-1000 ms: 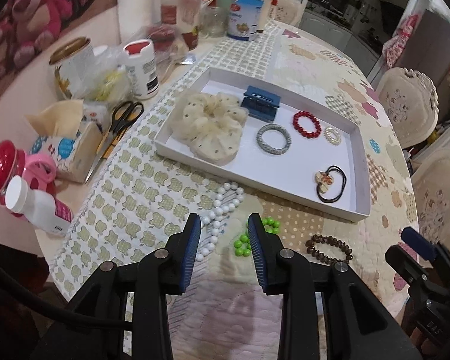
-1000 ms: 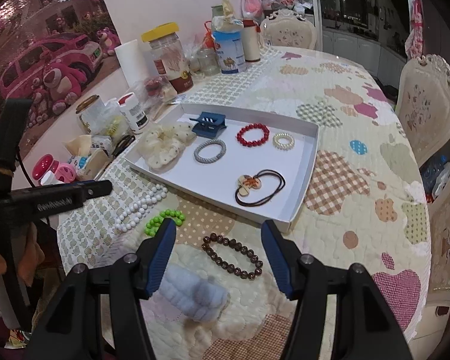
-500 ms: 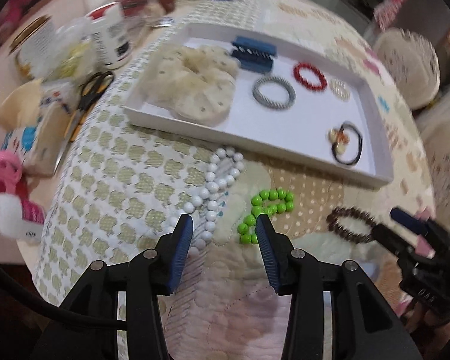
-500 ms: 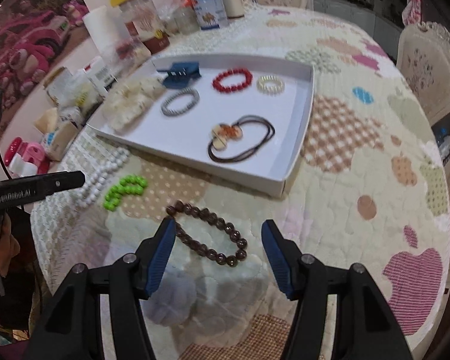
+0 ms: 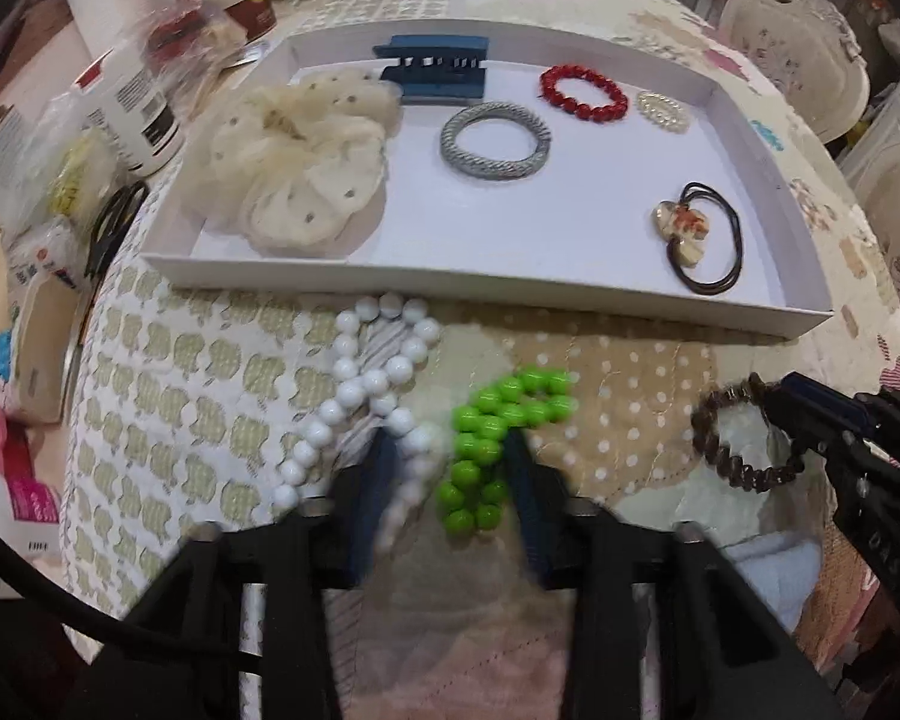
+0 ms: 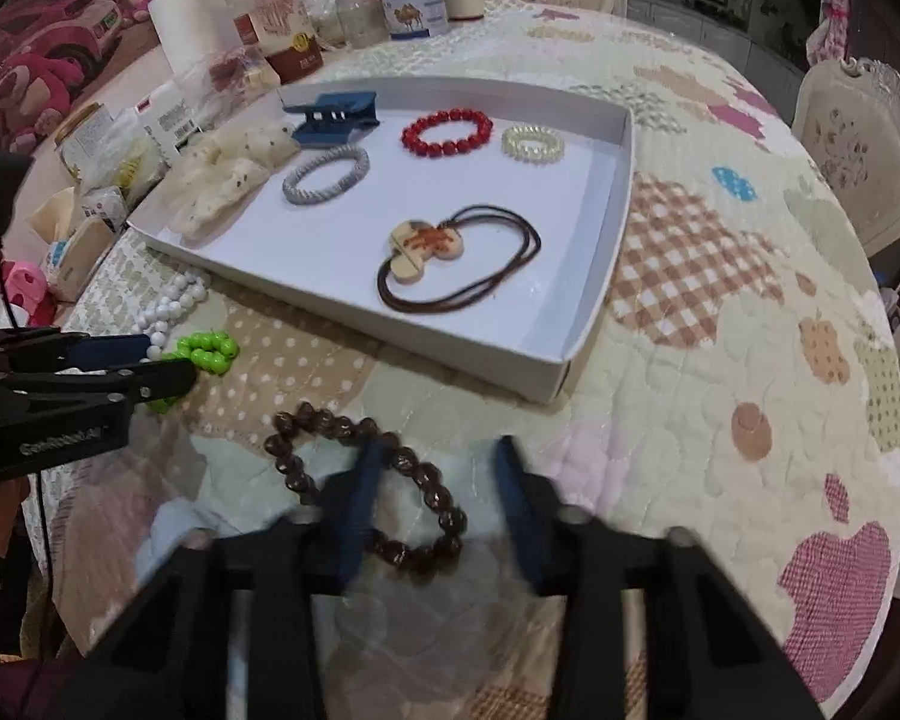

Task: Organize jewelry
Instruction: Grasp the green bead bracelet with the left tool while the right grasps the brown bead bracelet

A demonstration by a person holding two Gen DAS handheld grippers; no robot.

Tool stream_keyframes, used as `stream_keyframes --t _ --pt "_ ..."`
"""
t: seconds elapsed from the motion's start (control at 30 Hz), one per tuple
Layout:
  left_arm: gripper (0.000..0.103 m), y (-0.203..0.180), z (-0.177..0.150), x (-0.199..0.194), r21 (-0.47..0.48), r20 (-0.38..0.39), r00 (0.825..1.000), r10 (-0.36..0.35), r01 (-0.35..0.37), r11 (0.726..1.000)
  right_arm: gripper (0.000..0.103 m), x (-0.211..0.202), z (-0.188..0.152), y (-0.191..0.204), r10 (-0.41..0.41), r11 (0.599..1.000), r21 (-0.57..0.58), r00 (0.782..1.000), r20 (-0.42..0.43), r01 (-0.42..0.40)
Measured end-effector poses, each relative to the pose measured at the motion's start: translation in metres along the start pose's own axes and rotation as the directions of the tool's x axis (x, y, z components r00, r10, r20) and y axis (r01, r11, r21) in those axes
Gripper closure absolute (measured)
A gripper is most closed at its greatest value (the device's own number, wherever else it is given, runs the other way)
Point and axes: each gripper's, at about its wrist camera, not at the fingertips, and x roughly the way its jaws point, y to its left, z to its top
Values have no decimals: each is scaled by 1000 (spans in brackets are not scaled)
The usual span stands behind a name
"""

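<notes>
In the left wrist view, the left gripper (image 5: 453, 474) hung low over the quilted table cover (image 5: 618, 396) with its 2 fingers apart, straddling the green bead bracelet (image 5: 498, 438), a stance that looked like a set-up to pinch it; the inner finger also lay against the string of white beads (image 5: 360, 390), so both might get caught. Just beyond stood 1 white tray (image 5: 510, 291), probably the collecting place, since 6 pieces lay in it: 1 cream scrunchie (image 5: 300, 162), 1 blue hair claw (image 5: 435, 69), 1 grey ring-shaped hair tie (image 5: 497, 141), 1 red bead bracelet (image 5: 582, 93), 1 pale coil tie (image 5: 663, 111) and 1 brown hair tie with a charm (image 5: 699, 234). At the right edge the other tool's blue tip touched the brown bead bracelet (image 5: 726, 450). In the right wrist view, the right gripper (image 6: 441, 480) was also spread, 1 finger set inside the brown bracelet's loop and 1 outside it, seemingly ready to close on its near side. That left 3 bead pieces outside the tray, all near its front wall on the cover, and 6 inside; jars and bottles (image 6: 270, 18) crowded the far left, apart from the work.
</notes>
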Motion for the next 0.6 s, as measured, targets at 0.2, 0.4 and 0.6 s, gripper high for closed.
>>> stream_keyframes --t 0.2,0.4,0.6 --pt "91 9 9 -9 -48 0 997 -73 73 996 91 -23 6 3 59 998 8 995 79 -60" --pt "103 15 17 -40 -66 64 993 -102 106 992 92 -56 18 3 113 993 18 983 148 -116" --pt "103 16 26 -68 -66 122 985 -120 129 989 92 -86 30 4 129 991 3 969 210 -132"
